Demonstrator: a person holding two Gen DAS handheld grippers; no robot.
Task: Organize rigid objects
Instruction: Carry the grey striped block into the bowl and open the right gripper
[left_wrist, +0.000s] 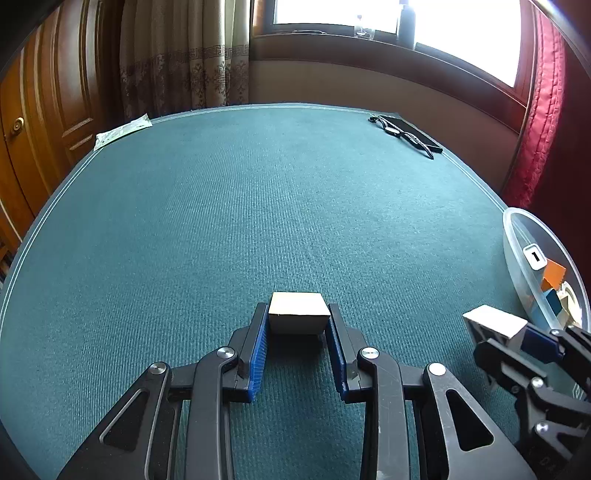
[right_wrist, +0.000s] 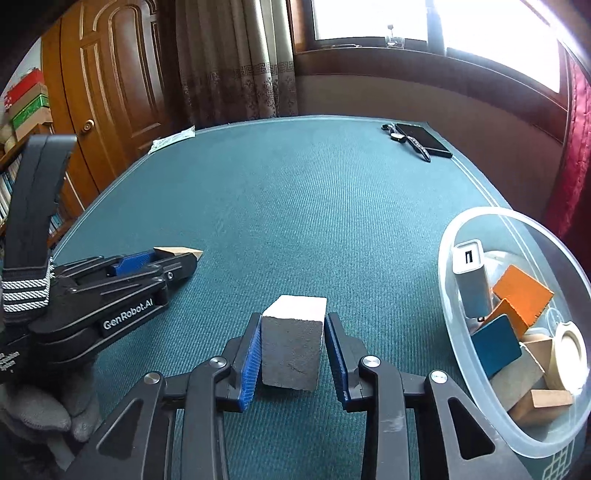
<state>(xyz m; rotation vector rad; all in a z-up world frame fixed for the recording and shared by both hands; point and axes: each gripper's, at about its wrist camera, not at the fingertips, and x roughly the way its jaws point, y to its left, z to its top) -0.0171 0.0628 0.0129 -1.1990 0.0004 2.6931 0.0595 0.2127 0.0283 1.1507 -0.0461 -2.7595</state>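
Observation:
In the left wrist view my left gripper (left_wrist: 297, 310) is shut on a small tan wooden block (left_wrist: 299, 319), its blue pads pressed on both sides just above the green table cover (left_wrist: 258, 203). My right gripper (right_wrist: 293, 317) is shut on a grey block with a white top (right_wrist: 291, 350). That block (left_wrist: 495, 321) and the right gripper (left_wrist: 496, 334) also show low at the right of the left wrist view. In the right wrist view the left gripper (right_wrist: 184, 258) lies at the left, with the tan block (right_wrist: 179, 253) at its tips.
A clear plastic bowl (right_wrist: 454, 236) at the table's right edge holds a white power bank, orange, blue and wooden blocks, and a tape roll. A dark phone with a watch (right_wrist: 421, 142) lies far right. A white packet (right_wrist: 171, 140) lies far left. A gloved hand (right_wrist: 37, 413) holds the left gripper.

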